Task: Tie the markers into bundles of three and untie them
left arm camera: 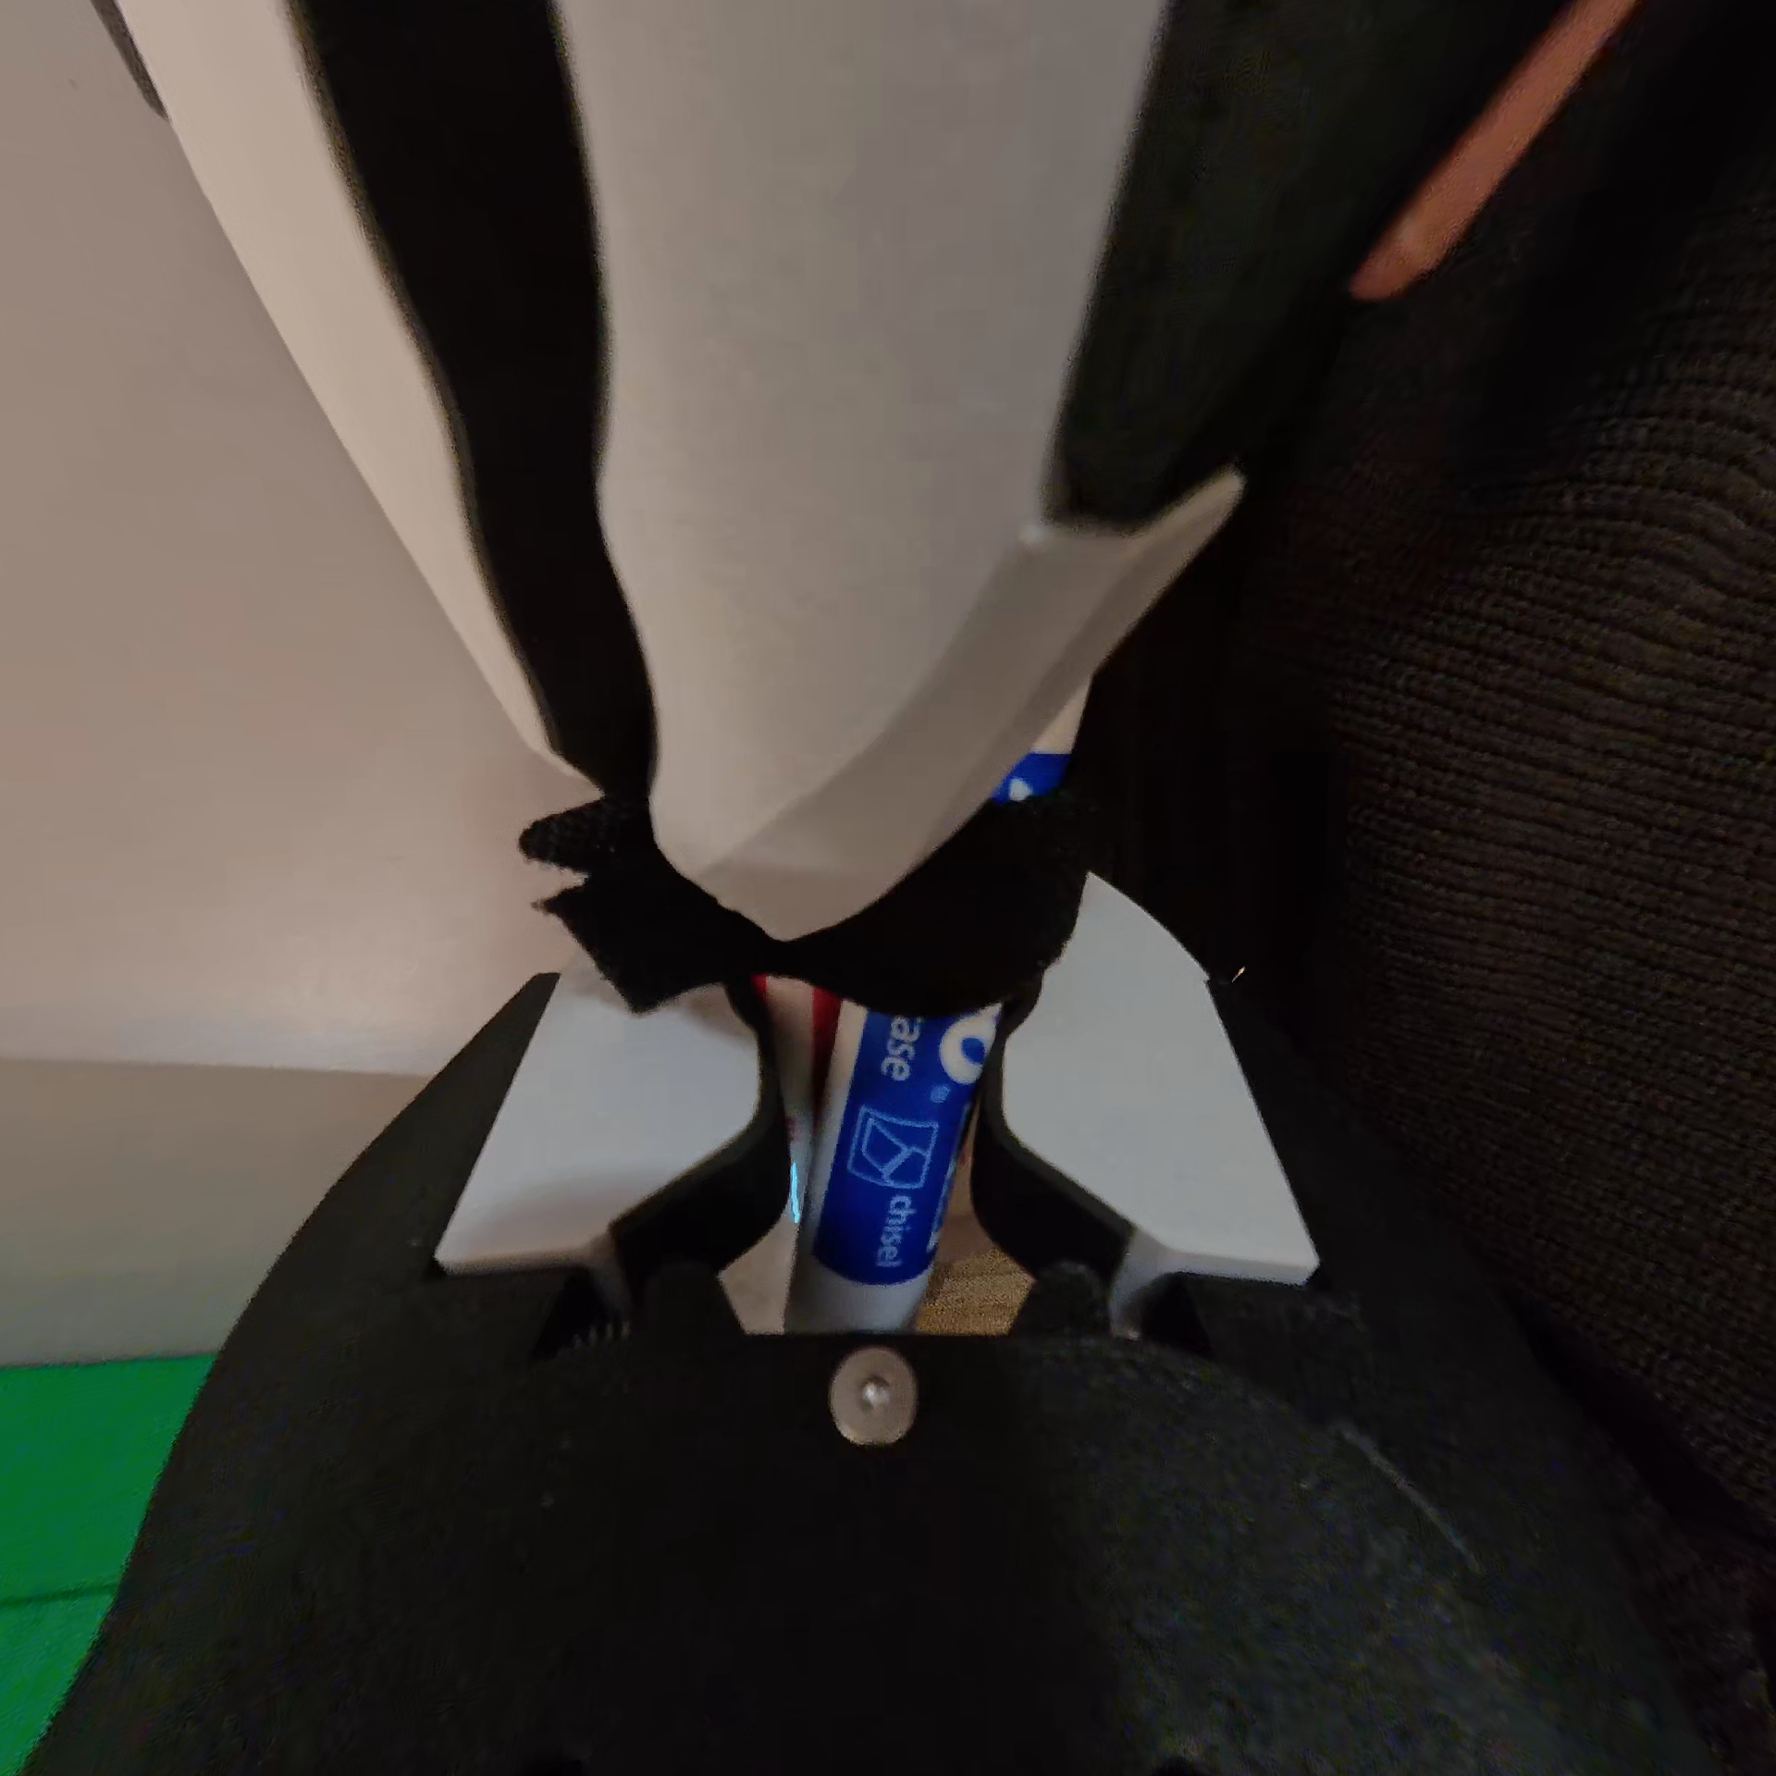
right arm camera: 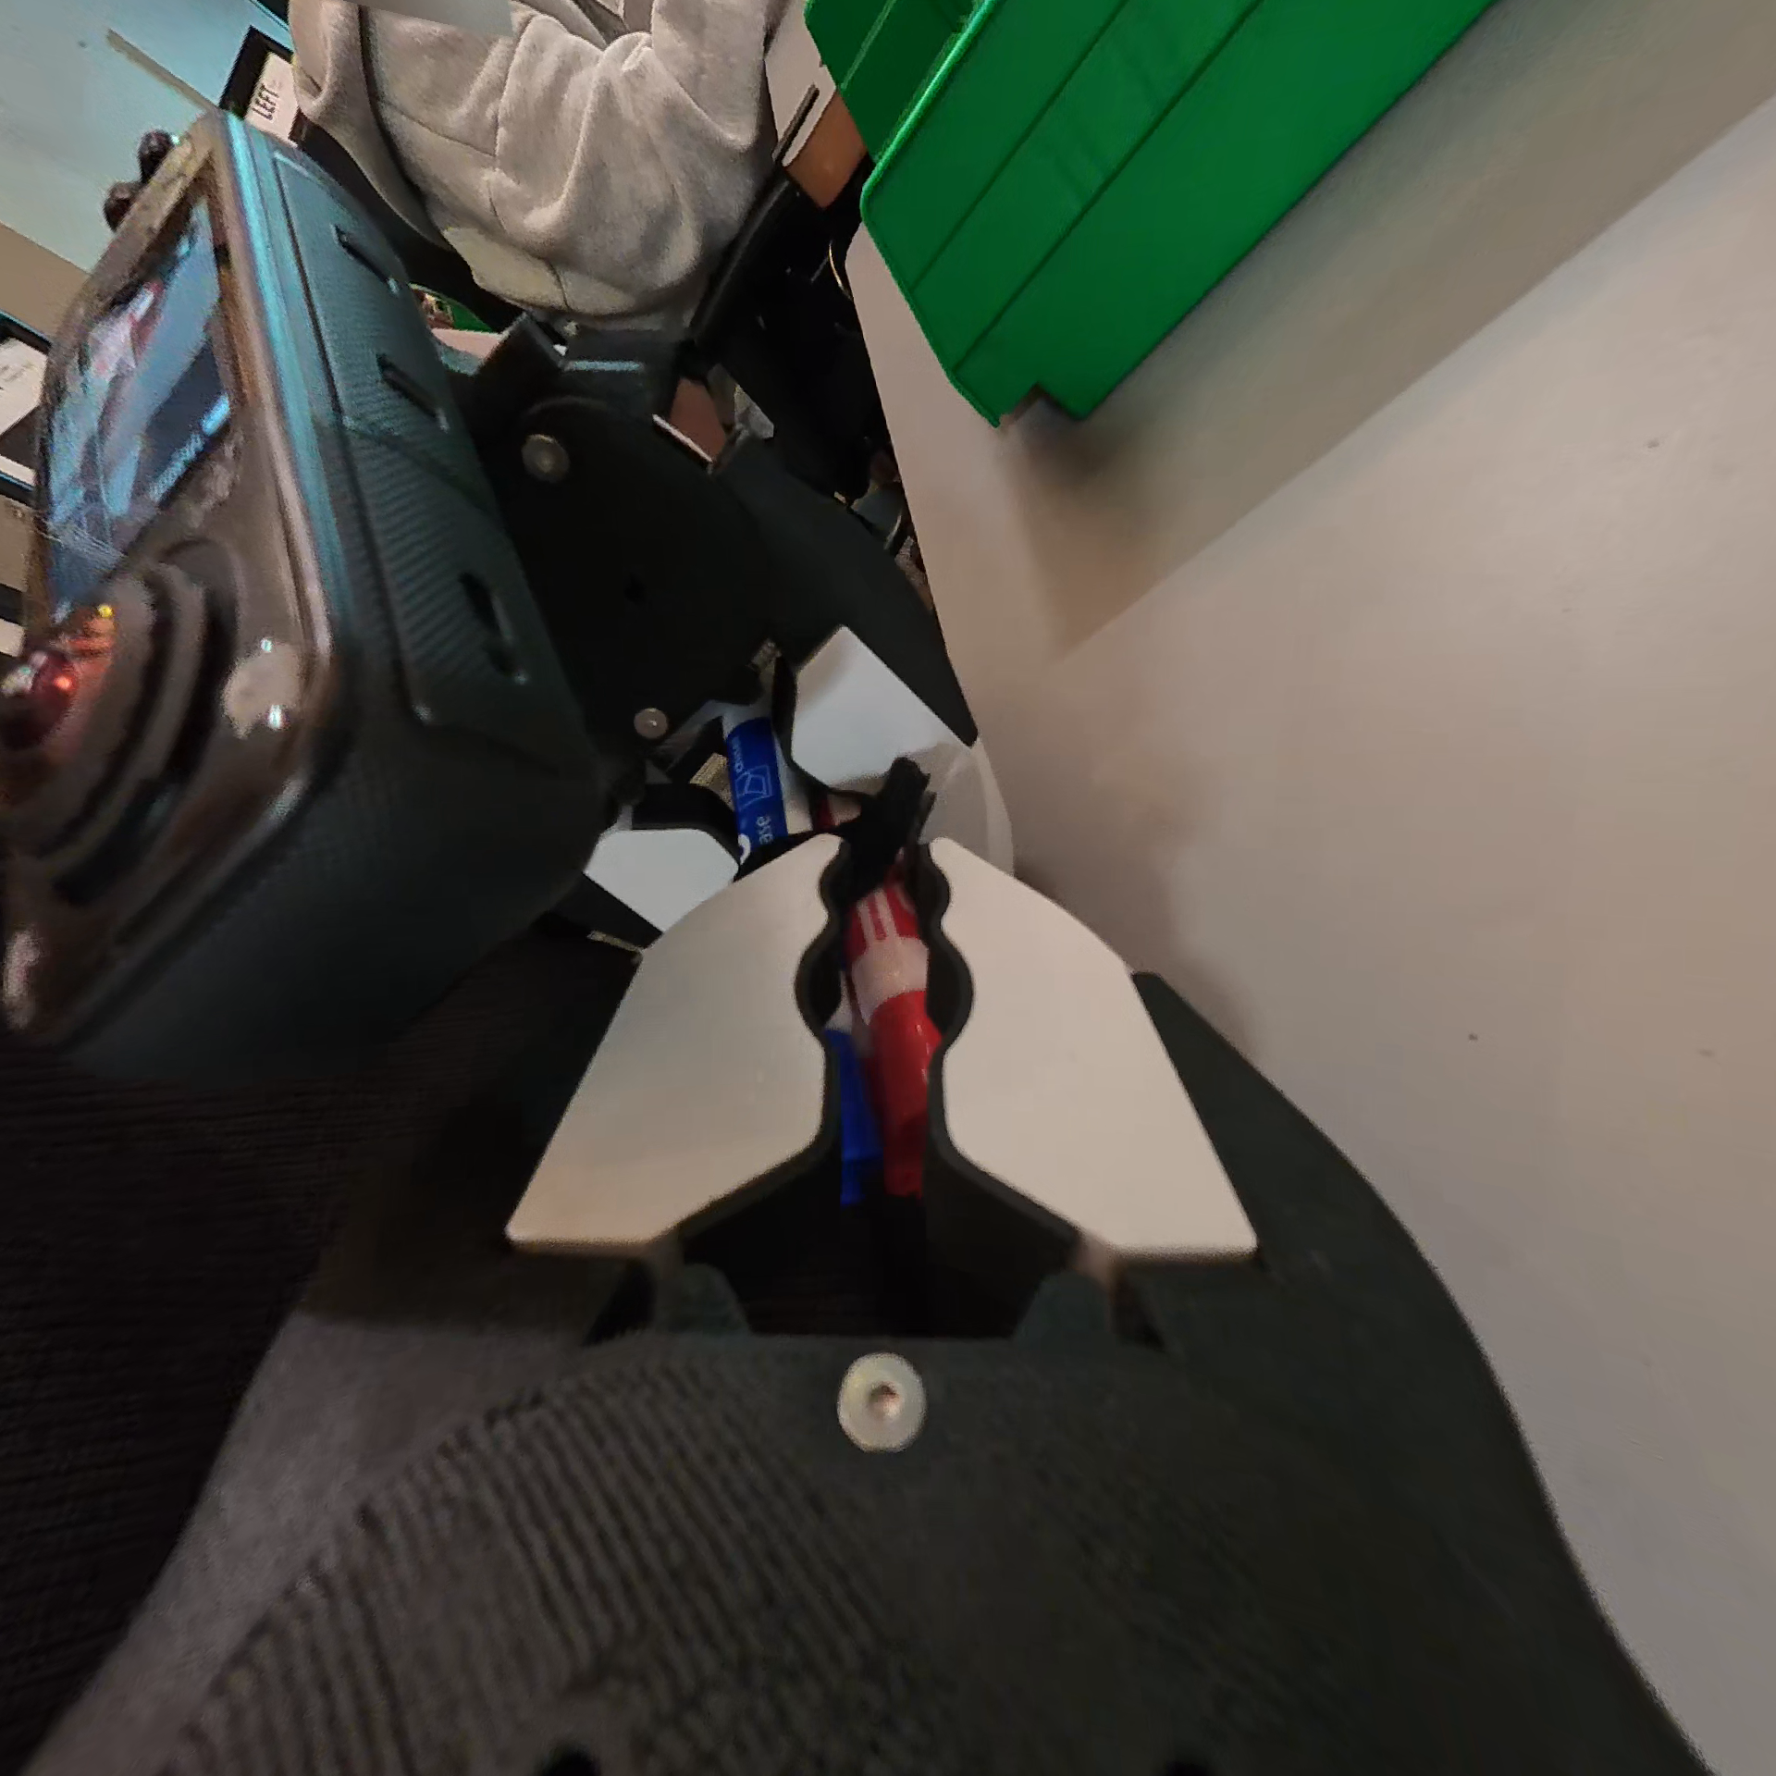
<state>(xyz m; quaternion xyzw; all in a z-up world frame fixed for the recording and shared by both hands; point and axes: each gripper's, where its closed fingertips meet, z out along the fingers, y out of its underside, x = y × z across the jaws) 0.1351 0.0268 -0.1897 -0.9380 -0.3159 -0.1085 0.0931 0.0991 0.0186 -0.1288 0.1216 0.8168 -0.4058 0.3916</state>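
Left wrist view: left gripper (left arm camera: 879,1105) clamps blue marker (left arm camera: 889,1153); right gripper (right arm camera: 879,961) at 12 o'clock pinches black strap (left arm camera: 817,923), apparently bundling red marker (right arm camera: 894,1038).

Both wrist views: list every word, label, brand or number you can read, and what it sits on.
Blue marker: white print and a symbol on its barrel, legible; wording not copied.
Red marker: white marks, too blurred to read.
Camera screen: blurred, unreadable.
Small white tag, top left: one short word, not copied.
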